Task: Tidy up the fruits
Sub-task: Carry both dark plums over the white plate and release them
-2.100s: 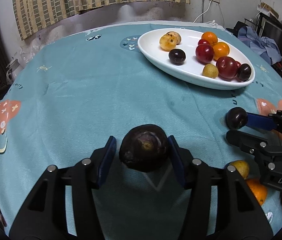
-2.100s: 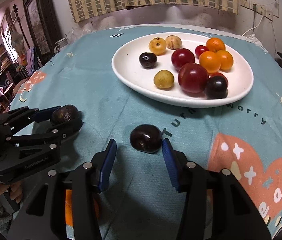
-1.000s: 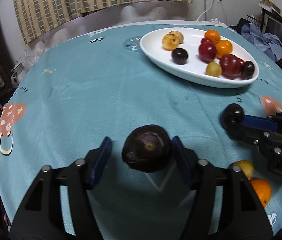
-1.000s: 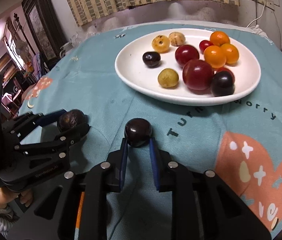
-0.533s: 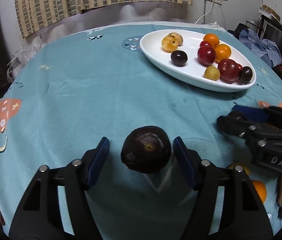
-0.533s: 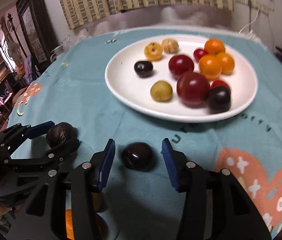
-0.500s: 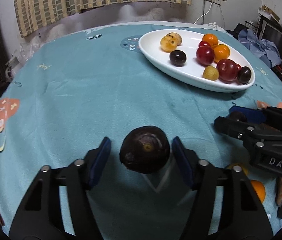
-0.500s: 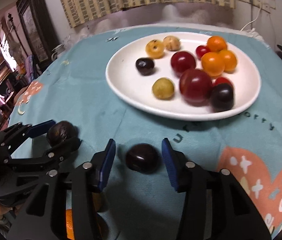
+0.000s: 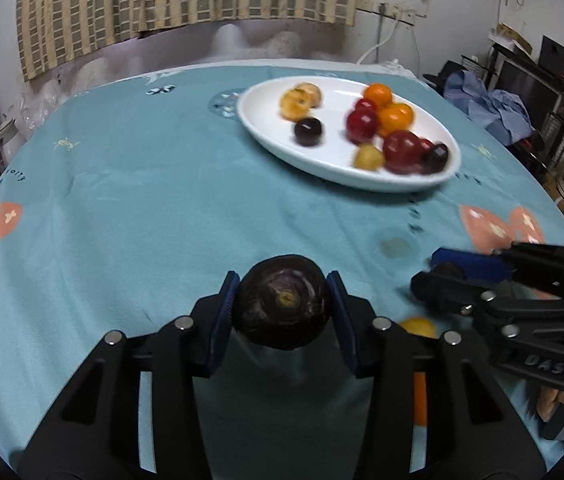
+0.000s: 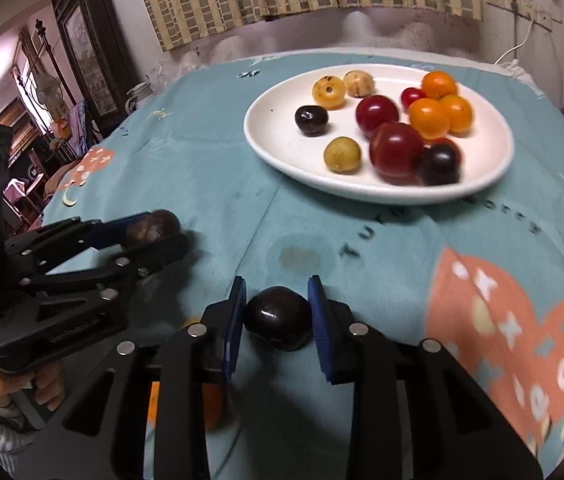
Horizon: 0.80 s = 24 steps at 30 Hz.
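While our left gripper [image 9: 282, 312] is closing, its blue pads already press both sides of a dark wrinkled fruit [image 9: 282, 302], which sits clamped between the jaws above the teal tablecloth [image 9: 142, 200]. To the right, our right gripper [image 10: 276, 316] is also closing its jaws, and they pinch a glossy dark plum [image 10: 278, 317] between their tips. Beyond both sets of jaws, ahead and to the right, lies the white plate [image 10: 282, 148] with yellow, red, orange and dark fruits. An orange fruit [image 10: 212, 404] shows below the right gripper's left jaw.
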Each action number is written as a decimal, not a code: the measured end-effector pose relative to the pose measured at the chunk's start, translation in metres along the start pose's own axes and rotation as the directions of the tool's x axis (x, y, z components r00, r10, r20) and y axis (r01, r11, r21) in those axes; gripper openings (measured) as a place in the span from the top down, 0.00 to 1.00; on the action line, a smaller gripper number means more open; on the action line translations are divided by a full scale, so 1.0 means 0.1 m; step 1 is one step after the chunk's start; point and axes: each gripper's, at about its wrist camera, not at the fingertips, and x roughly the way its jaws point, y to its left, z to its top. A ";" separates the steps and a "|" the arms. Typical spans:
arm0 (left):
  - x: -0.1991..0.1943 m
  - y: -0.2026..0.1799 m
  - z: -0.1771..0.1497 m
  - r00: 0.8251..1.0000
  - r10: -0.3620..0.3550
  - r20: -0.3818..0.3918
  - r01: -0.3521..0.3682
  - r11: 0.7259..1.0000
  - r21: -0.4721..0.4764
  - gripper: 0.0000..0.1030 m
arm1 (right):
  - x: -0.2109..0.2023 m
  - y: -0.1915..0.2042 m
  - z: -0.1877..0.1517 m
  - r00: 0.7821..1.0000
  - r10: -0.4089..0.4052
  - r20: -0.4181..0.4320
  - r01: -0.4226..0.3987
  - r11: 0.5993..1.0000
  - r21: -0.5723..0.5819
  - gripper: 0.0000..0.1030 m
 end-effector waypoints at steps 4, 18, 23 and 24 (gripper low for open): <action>-0.22 -0.27 -0.05 0.999 0.001 0.034 -0.003 0.997 0.072 0.55 | -0.54 -0.10 -0.03 0.989 -0.024 0.145 0.020 1.000 0.023 0.69; -0.03 -0.32 1.10 0.990 0.007 0.144 -0.021 0.996 0.092 0.56 | -0.30 -0.76 1.44 0.990 -0.002 0.140 -0.019 0.989 0.146 0.69; 0.14 -0.08 0.95 0.995 -0.016 0.101 0.011 0.999 0.051 0.56 | 0.05 -0.76 1.58 0.992 0.038 0.117 -0.056 0.986 0.159 0.69; 0.13 -0.05 0.83 0.996 0.002 0.094 -0.009 0.997 0.079 0.56 | 0.03 -0.75 1.55 0.991 0.035 0.130 -0.054 0.988 0.144 0.69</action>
